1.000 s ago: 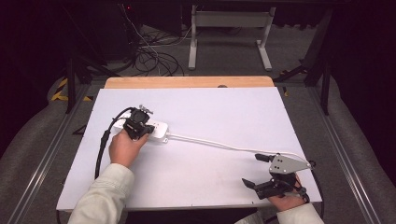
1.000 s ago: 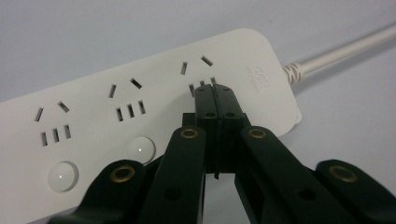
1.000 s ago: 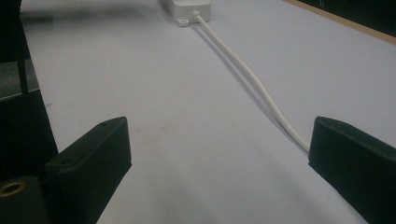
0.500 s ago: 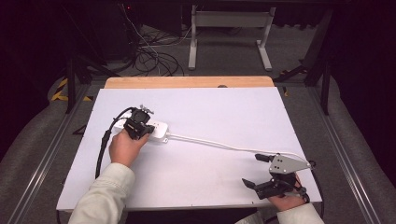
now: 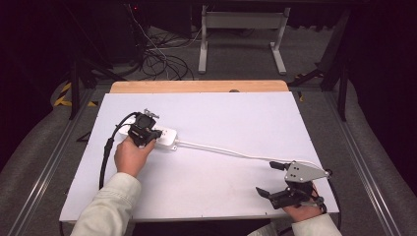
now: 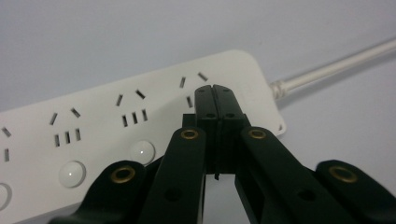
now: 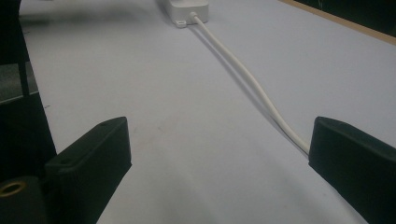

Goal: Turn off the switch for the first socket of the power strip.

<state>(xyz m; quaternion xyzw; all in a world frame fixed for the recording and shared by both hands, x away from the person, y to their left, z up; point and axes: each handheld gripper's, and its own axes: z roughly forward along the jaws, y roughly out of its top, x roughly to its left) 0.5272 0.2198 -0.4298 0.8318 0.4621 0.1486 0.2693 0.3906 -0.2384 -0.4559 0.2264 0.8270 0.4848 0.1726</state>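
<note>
Evidently changed nothing since a second ago: kept both hands in place, left the strip [image 5: 166,135] and its cord [image 5: 221,151] lying just as before. Meant, by my reading, a pause at the point of contact rather than any progress.

Held the left hand-held gripper [image 5: 147,133] at the left of the desk [image 5: 221,110], jaws fully closed with nothing between them, tips [image 6: 215,93] down on the strip's [image 6: 116,116] end socket, the one nearest the cord [image 6: 327,70]. Probably covered that socket's button, judging by the row of round buttons [image 6: 141,151] leading under the jaws; could not tell whether pressing or merely resting. Suggested a switch being worked, not a grasp.

Rested the right hand-held gripper [image 5: 269,179] at the near right corner, jaws spread wide and empty [image 7: 219,154], with the cord [image 7: 252,84] running off the right edge just beside the farther jaw. Could not tell whether touching it.

Found the strip flat on the desk, left of centre, well apart from the right hand.

As for containers, counted only the strip's sockets [image 6: 133,109] as anything like one: every visible one without a plug.
</note>
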